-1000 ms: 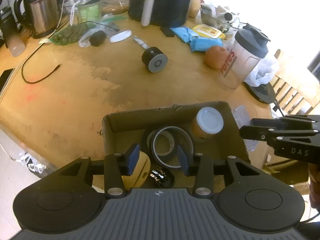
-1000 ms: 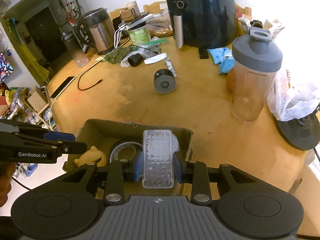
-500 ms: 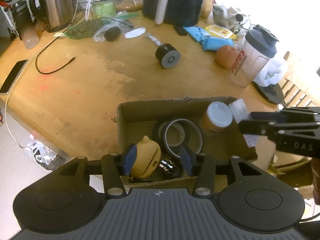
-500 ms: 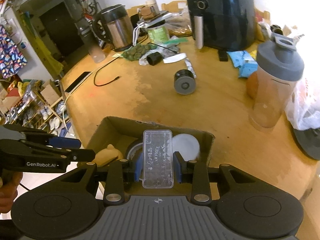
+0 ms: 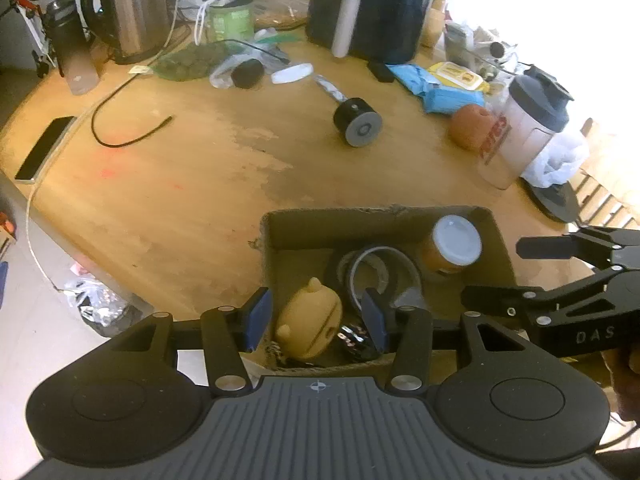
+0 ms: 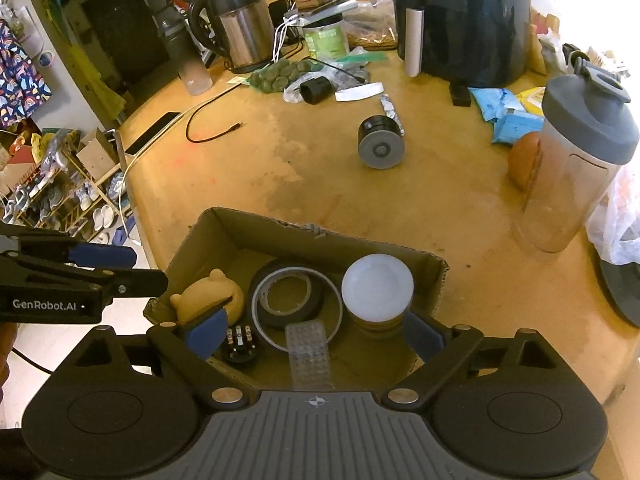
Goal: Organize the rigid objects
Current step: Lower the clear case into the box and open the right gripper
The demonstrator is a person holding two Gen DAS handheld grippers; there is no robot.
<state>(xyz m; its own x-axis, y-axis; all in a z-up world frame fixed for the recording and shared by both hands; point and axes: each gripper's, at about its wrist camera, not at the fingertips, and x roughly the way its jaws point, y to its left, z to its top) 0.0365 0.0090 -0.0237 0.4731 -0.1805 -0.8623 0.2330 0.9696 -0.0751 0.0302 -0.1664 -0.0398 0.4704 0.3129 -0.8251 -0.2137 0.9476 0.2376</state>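
Cluttered and worn, a round wooden table (image 6: pixel 248 184) fills both wrist views, with a kettle (image 6: pixel 240 26), a black air fryer (image 6: pixel 468 20), a shaker bottle (image 6: pixel 576 164) and a black cylinder (image 6: pixel 380 142) lying on its side in the middle. Near the table's front edge sits an open cardboard box (image 6: pixel 224 236).

A second ago the right gripper (image 6: pixel 316 332) held a clear plastic case (image 6: pixel 308 354) pinched upright between its blue pads. Now its jaws are opening, spread wide, and the case lies free inside the box, below and between the pads, touching neither. It rests by the front wall, just beside a roll of tape (image 6: pixel 296 296) and a white-lidded jar (image 6: pixel 378 288). By my judgement, this item is delivered and the right hand is free for the next one.

From the left wrist view, the left gripper (image 5: pixel 316 316) hangs over the box's near left corner, jaws partly apart and gripping nothing. A tan bear-shaped toy (image 5: pixel 310 320) sits in the box beneath the gap between the pads, beside a small dark object. The black cylinder, well apart from both grippers, looks the likeliest rigid thing left to collect.
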